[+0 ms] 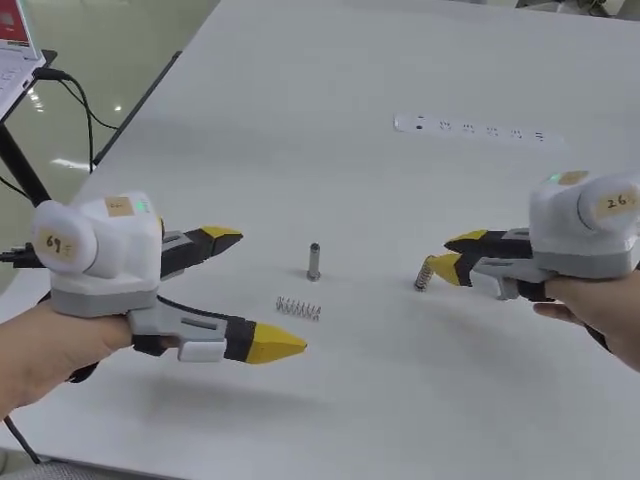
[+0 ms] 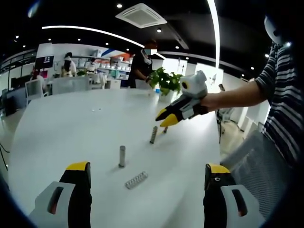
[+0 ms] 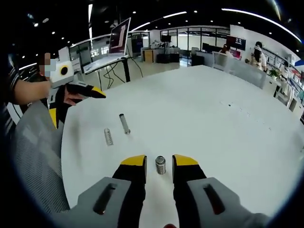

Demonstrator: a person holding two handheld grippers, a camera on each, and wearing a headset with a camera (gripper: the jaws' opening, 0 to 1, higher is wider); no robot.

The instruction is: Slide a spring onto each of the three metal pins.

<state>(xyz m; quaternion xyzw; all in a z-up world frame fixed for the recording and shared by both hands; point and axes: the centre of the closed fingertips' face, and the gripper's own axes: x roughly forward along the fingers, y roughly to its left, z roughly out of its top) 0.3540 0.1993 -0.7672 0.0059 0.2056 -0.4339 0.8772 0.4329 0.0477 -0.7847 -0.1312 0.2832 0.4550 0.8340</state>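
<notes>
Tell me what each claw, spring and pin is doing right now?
Left claw: wide open, holding nothing.
Right claw: open a little, with a spring between its tips, not squeezing it.
Pin: standing upright, bare, no spring on it.
Spring near the pin: lying flat on the table.
Spring at the right claw: standing up, leaning a bit; cannot tell if a pin is inside.

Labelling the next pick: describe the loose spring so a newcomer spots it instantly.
On the white table, find the bare upright pin near its middle. The spring lies flat just in front of it, nearer the person. The other spring stands up at the tips of the right gripper.
</notes>
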